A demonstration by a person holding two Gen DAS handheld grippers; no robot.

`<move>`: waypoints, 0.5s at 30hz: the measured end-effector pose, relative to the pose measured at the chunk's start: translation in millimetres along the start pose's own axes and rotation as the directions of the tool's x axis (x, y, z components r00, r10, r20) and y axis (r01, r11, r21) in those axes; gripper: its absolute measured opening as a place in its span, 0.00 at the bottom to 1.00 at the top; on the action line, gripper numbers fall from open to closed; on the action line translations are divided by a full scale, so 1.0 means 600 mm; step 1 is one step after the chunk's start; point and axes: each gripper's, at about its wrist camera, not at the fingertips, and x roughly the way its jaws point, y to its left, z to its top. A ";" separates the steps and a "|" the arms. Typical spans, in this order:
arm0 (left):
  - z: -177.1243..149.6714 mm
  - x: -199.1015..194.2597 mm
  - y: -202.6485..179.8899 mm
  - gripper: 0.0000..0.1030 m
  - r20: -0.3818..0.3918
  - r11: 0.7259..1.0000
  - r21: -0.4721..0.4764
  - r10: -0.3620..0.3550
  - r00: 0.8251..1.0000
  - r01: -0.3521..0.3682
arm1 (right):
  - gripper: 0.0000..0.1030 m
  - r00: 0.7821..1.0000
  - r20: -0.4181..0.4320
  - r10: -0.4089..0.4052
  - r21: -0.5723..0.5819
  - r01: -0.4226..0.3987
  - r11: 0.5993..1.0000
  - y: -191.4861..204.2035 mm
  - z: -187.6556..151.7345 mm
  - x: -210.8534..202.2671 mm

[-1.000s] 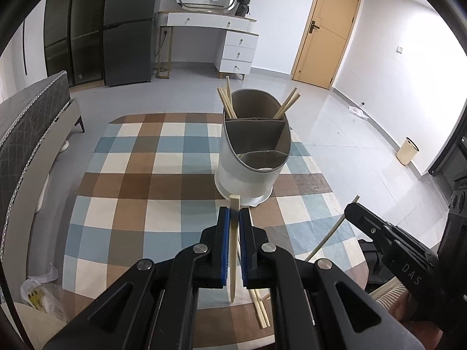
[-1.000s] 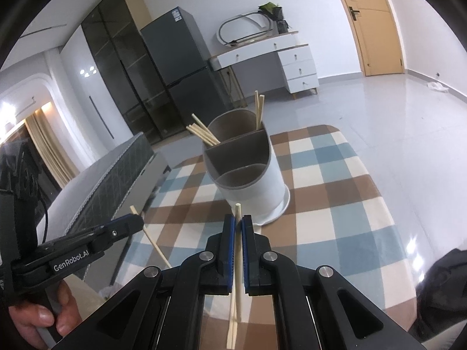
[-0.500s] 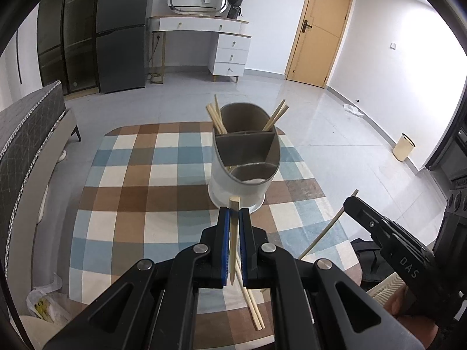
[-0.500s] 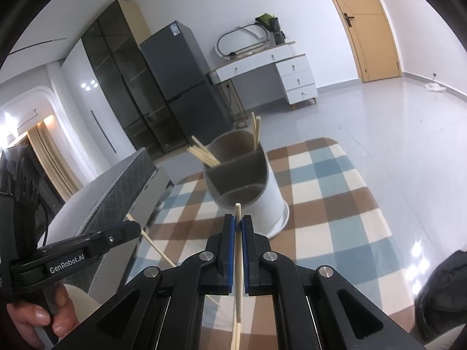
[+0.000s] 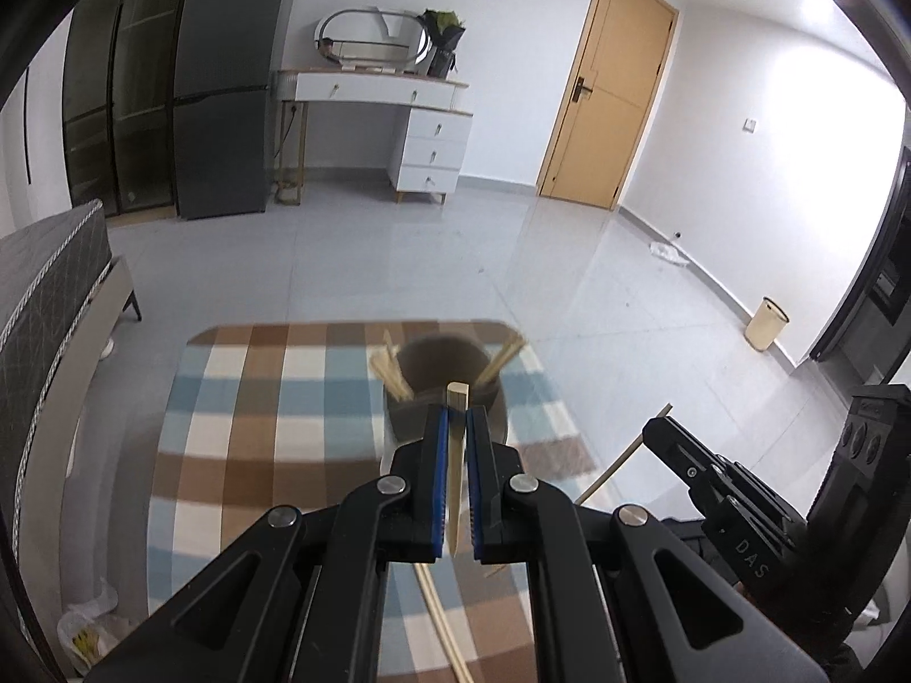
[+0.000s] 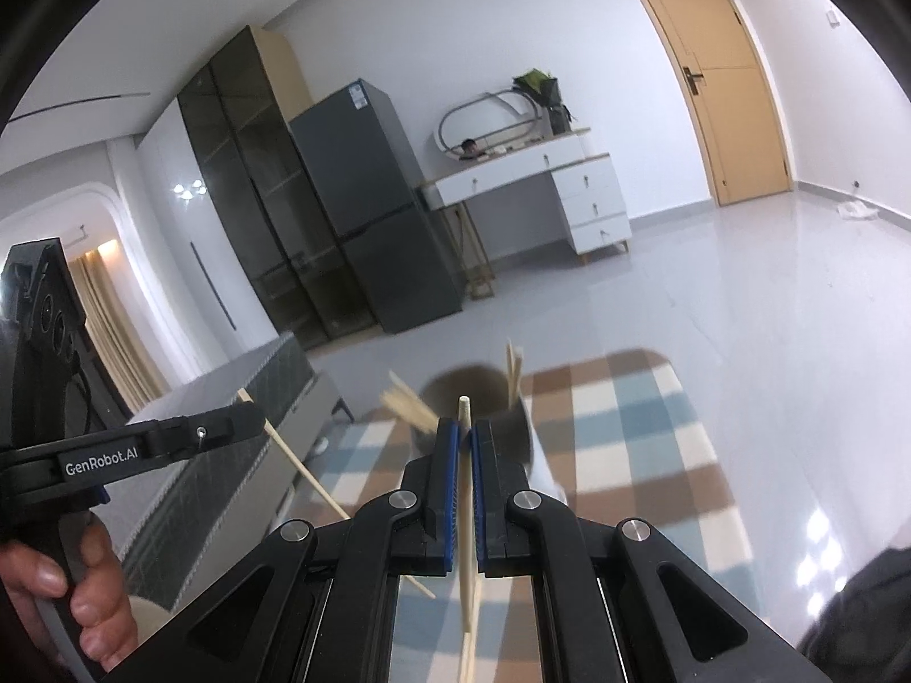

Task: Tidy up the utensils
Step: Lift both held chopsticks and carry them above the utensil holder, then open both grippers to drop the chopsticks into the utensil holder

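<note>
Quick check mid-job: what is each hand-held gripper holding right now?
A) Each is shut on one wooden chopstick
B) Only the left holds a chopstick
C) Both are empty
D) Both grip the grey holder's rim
A: the left hand-held gripper is shut on a pale wooden chopstick, and the right hand-held gripper is shut on another thin wooden chopstick, both short of the grey oval utensil holder.

White lettering reading "DAS" is seen on the black right gripper at the lower right of the left wrist view. "GenRobot.AI" is printed in white on the black left gripper at the left edge of the right wrist view. A label on the fridge top is too small to be read.
</note>
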 end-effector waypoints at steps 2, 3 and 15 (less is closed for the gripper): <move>0.022 0.004 0.002 0.02 0.010 1.000 -0.007 -0.007 1.000 0.007 | 0.04 1.000 0.015 0.009 -0.013 -0.009 1.000 0.003 0.028 0.008; 0.033 0.006 0.003 0.02 0.015 1.000 -0.010 -0.010 1.000 0.010 | 0.04 1.000 0.022 0.011 -0.019 -0.011 1.000 0.005 0.038 0.009; 0.131 0.044 0.021 0.02 0.065 0.999 -0.028 -0.033 0.997 0.035 | 0.04 0.994 0.105 0.042 -0.092 -0.033 0.995 0.028 0.161 0.077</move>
